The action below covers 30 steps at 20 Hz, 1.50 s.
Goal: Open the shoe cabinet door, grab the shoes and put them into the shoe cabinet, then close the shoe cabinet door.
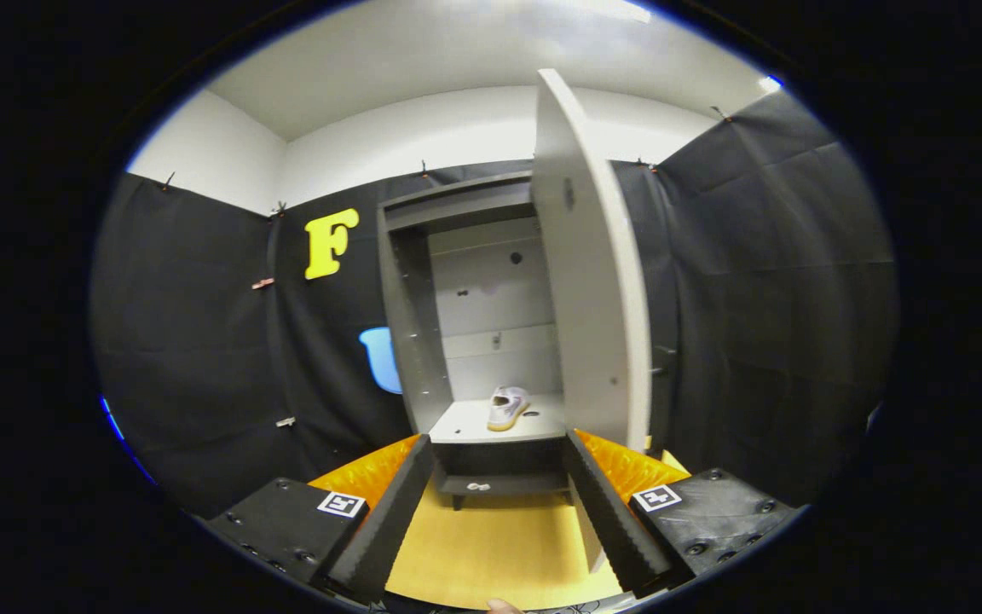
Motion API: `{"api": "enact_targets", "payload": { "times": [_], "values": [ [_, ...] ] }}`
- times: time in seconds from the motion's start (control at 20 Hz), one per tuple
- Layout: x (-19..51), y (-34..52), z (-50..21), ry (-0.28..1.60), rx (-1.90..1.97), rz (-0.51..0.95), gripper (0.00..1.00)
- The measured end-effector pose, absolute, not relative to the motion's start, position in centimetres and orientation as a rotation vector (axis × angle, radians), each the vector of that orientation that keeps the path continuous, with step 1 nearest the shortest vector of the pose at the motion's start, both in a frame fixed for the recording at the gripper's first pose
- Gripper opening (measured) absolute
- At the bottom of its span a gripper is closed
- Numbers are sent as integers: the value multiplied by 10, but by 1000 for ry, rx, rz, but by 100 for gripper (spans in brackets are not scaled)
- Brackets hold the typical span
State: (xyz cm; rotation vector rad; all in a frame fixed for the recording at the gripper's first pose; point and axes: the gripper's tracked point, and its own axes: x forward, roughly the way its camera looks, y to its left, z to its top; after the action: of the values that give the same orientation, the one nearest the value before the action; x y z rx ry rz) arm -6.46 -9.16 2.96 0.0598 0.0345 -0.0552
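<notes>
A tall grey shoe cabinet (pixel 410 324) stands against the booth's back wall, straight ahead of my fingers. Its door (pixel 589 281) is swung wide open on the right side, edge-on toward me. A single white shoe (pixel 508 407) with a pale sole lies on the cabinet's bottom shelf (pixel 465 424), toe pointing out toward me. My gripper (pixel 499 448) is open, well short of the cabinet, with nothing between its fingers; the shelf front shows in the gap between the fingertips.
Below the shelf sits a drawer front (pixel 499 486) with a small knob, raised on short legs. A light wooden floor (pixel 491 546) stretches between me and the cabinet. Black cloth walls close in on the left and right.
</notes>
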Motion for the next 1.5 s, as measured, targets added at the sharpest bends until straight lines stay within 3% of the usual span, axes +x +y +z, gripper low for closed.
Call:
{"api": "enact_targets", "payload": {
  "times": [0.2, 0.7, 1.5],
  "values": [
    [-61, -139, 24, 60, 67, -105, 98],
    [-12, -231, 25, 76, 27, -4, 98],
    [43, -191, 10, 87, 51, 149, 98]
  ]
}}
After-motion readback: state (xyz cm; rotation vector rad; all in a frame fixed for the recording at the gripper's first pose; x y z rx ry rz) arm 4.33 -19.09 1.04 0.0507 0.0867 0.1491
